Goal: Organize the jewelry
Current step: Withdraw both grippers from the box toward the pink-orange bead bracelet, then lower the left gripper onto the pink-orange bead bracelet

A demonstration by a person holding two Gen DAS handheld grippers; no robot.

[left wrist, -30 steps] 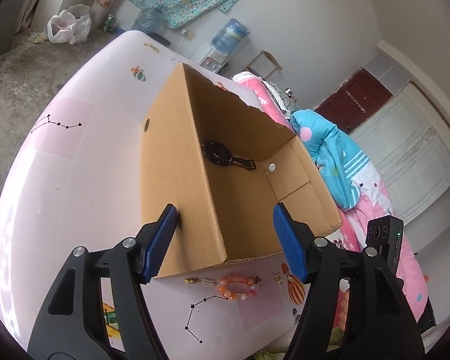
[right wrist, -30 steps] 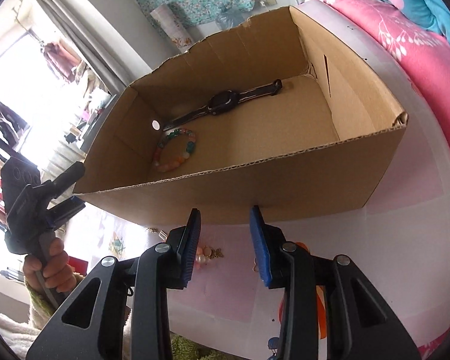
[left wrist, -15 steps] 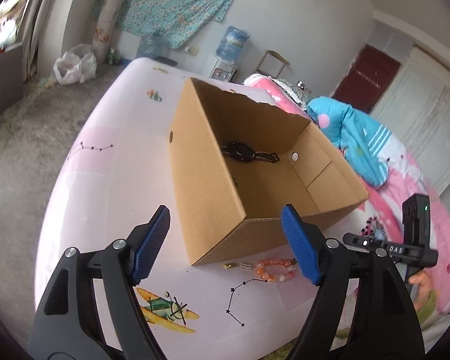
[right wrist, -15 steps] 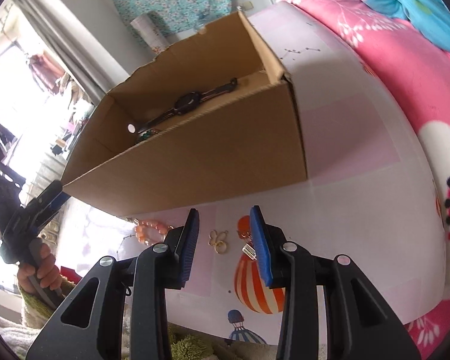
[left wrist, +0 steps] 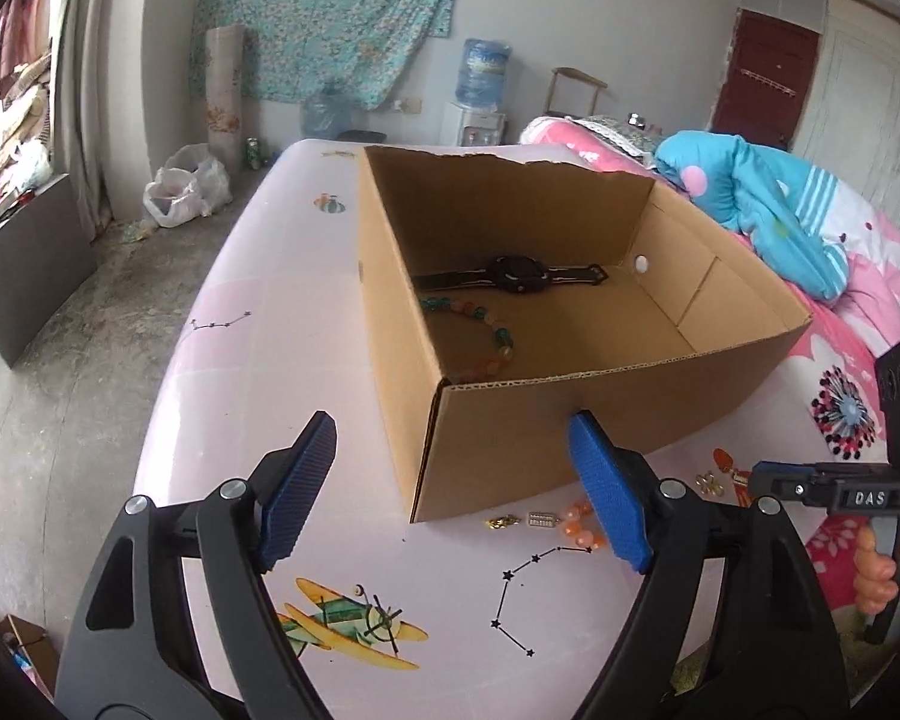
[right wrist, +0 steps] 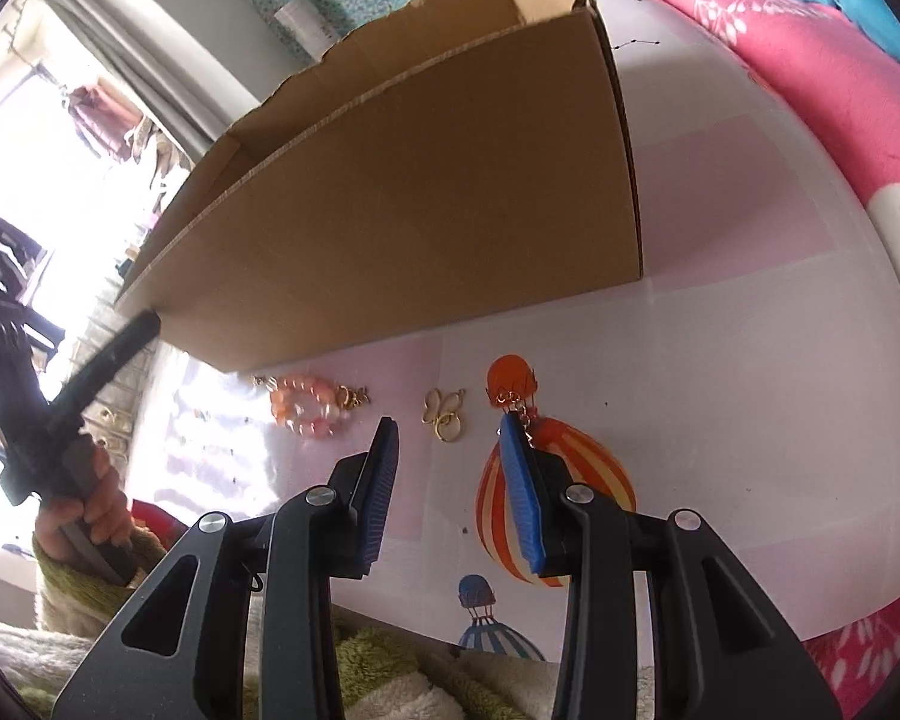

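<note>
An open cardboard box [left wrist: 570, 438] [right wrist: 420, 192] stands on the pink table [left wrist: 270, 360]. Inside it lie a black watch [left wrist: 513, 276] and a multicoloured bead bracelet [left wrist: 492, 339]. On the table in front of the box lie an orange bead bracelet [right wrist: 309, 411] [left wrist: 576, 525], a gold flower earring [right wrist: 444, 417], a gold chain piece [right wrist: 513, 399] and small charms [left wrist: 522, 521]. My left gripper [left wrist: 450, 423] hovers before the box's near corner, its jaws opening with nothing between them. My right gripper [right wrist: 448, 420] is open, low over the table, with the gold earring just beyond its fingertips.
A pink and blue quilt [left wrist: 780, 210] borders the table on the right. A hand [right wrist: 99, 498] holds the left gripper at the table's near edge. Green and cream fleece [right wrist: 390, 660] lies below the right gripper. The floor on the left has a white bag [left wrist: 186, 192].
The left gripper rolled upright, drew back from the box and spread its jaws wider. The right gripper sank from above the box to the jewellery on the table in front of it.
</note>
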